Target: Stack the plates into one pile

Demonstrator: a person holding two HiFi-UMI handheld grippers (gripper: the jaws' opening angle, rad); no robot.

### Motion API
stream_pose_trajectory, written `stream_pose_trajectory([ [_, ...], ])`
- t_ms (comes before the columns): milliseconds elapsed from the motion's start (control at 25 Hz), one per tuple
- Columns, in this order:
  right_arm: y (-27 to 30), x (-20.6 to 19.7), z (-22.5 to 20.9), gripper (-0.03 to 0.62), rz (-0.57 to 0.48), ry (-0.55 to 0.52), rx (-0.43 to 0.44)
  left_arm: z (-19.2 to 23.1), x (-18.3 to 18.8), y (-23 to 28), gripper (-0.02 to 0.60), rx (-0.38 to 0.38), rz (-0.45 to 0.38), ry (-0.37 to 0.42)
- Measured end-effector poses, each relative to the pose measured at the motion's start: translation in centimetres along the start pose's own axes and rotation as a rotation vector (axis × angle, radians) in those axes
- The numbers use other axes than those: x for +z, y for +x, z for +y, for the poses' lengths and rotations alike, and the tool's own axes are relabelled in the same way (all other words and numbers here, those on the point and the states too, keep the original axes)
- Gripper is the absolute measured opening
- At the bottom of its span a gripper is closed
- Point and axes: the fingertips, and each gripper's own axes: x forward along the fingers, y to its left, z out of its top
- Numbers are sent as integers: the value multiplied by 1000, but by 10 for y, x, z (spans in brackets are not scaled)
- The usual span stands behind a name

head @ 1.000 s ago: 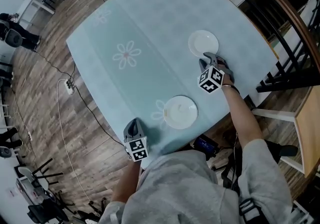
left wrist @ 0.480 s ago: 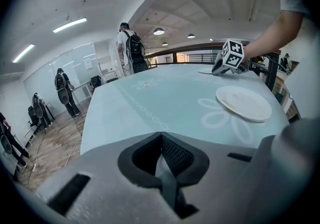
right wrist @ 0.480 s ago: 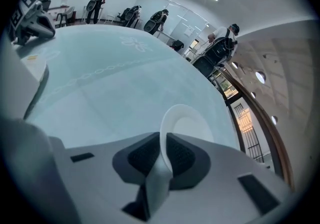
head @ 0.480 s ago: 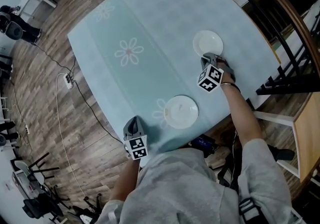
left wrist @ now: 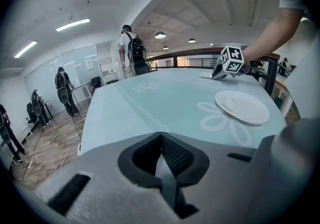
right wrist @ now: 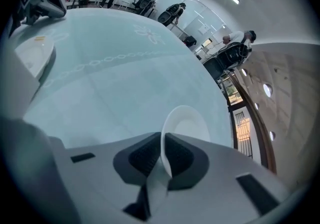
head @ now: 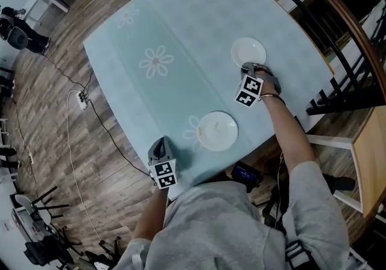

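Two white plates lie on the pale blue table (head: 181, 21). The far plate (head: 248, 50) is near the right edge, the near plate (head: 217, 131) close to the front edge. My right gripper (head: 247, 70) is at the far plate's near rim. In the right gripper view its jaws are closing, and the plate's (right wrist: 187, 123) rim stands edge-on between the pads, touching both. My left gripper (head: 158, 149) rests at the table's front-left corner, shut on nothing (left wrist: 160, 160). From there the near plate (left wrist: 242, 107) lies to the right.
A dark railing (head: 338, 28) curves past the table's right side, with a wooden surface (head: 371, 154) beyond it. A cable (head: 78, 118) trails over the wooden floor at the left. People stand far off past the table (left wrist: 131, 53).
My right gripper has rolled a little and its jaws have closed from wide open onto the far plate's rim. The left gripper has stayed where it was.
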Motion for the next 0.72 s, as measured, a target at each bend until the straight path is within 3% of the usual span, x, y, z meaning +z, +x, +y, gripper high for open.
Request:
stream_pose_trajectory([
  [320,-75,15,10,34,-104,57,-12,3,2,-2,20,-31,-50,-14],
  [480,-115,26,18,31,-132,84,-19,-13,2,-3,20,-155,-64,79],
  [720,-161,35,43,31,-120,130,-13,-15,4,-13,20,-282,-93,23],
])
